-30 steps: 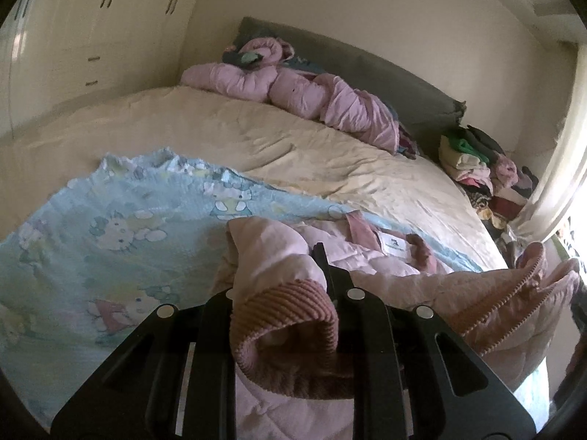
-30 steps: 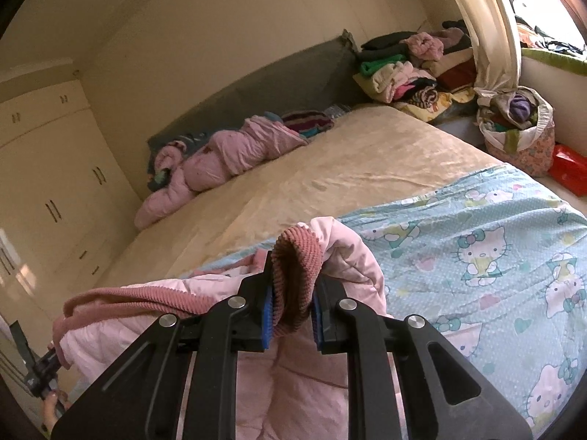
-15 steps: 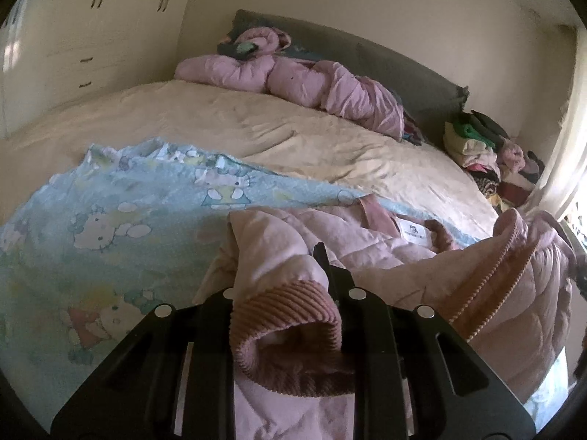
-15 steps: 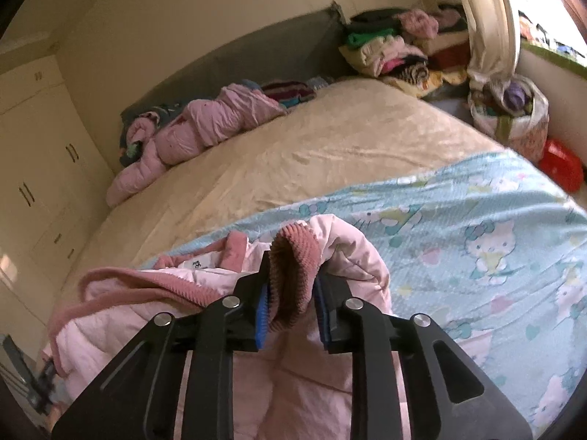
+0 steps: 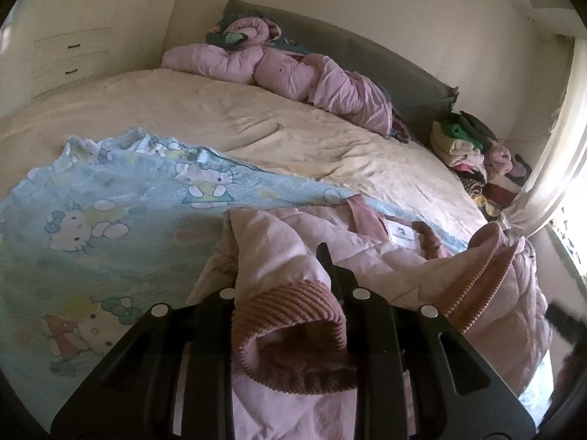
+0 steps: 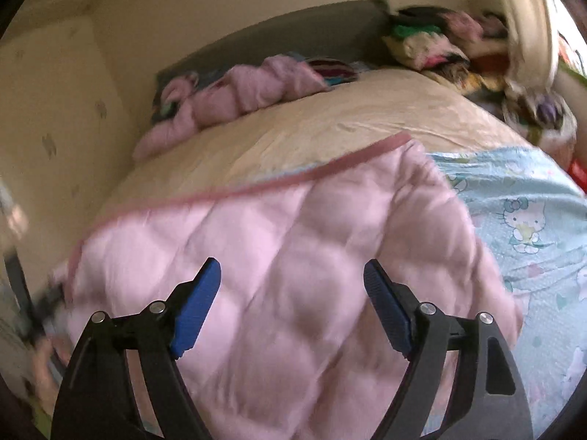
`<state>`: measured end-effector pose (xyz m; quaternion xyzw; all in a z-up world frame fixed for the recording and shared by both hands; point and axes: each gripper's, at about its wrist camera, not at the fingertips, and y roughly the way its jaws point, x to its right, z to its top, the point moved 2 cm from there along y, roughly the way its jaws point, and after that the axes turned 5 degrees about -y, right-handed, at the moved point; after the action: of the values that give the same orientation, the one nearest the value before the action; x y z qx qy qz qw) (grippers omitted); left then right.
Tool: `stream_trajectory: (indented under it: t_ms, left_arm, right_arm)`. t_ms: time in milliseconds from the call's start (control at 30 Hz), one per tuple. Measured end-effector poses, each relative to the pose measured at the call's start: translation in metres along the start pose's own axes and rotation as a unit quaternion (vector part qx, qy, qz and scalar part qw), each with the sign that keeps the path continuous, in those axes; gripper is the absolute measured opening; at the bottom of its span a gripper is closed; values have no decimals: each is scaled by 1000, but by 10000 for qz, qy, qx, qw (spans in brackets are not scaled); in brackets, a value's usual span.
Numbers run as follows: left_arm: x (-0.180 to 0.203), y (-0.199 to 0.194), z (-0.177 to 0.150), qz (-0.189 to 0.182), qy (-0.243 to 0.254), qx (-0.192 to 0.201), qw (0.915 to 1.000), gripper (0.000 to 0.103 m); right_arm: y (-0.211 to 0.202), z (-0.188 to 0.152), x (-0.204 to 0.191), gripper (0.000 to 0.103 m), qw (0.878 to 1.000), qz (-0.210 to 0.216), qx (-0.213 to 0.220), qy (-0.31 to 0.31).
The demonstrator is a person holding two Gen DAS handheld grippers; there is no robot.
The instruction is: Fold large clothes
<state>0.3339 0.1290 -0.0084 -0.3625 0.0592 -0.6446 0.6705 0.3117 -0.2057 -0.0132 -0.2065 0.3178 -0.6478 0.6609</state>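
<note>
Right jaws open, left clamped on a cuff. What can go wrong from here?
1. The left gripper holds only the ribbed cuff; pulling on it may drag or skew the pink quilted jacket now lying on the bed.
2. The right gripper, whose jaws have just been opening with nothing between them, hovers over the jacket; a regrab could bunch the padding.
3. The jacket overlaps the loose blue cartoon blanket, which may get pinched too.

A small white label [image 5: 401, 233] sewn inside the neck of the pink quilted jacket [image 5: 367, 256] carries a dark mark and a line of print, too small to read. The light blue blanket [image 5: 110, 220] shows cartoon cat figures but no legible words.
</note>
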Motion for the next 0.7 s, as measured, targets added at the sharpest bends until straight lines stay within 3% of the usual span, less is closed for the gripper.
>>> stream_trajectory:
  t_ms: [100,200,300,433,567,700]
  left_arm:
    - [2,-1,1,23,50,16,10000,18]
    - [6,-4,2,28,121,48,9999,23]
    - [12,-9,4,-36,179,93,9998,39]
    - [22,-24,8,-97,325,298,9990,77]
    - [28,-46,12,329,577,720,9952,91]
    - [20,-60,14,384,489,828,9946,93]
  right_arm:
    - [7,-24,-28,80,9988,40,-189,-453]
    - [28,-36,-39,80,9967,-232,-327,-707]
    - [50,-38,-37,82,9967,-323,-404,-626]
    - [66,-37,-34,83,9969,-333,-353,-622]
    - [63,-33,-31,82,9975,-172,-349,-582]
    - [30,-25,-16,83,9988,-123,-60,-472]
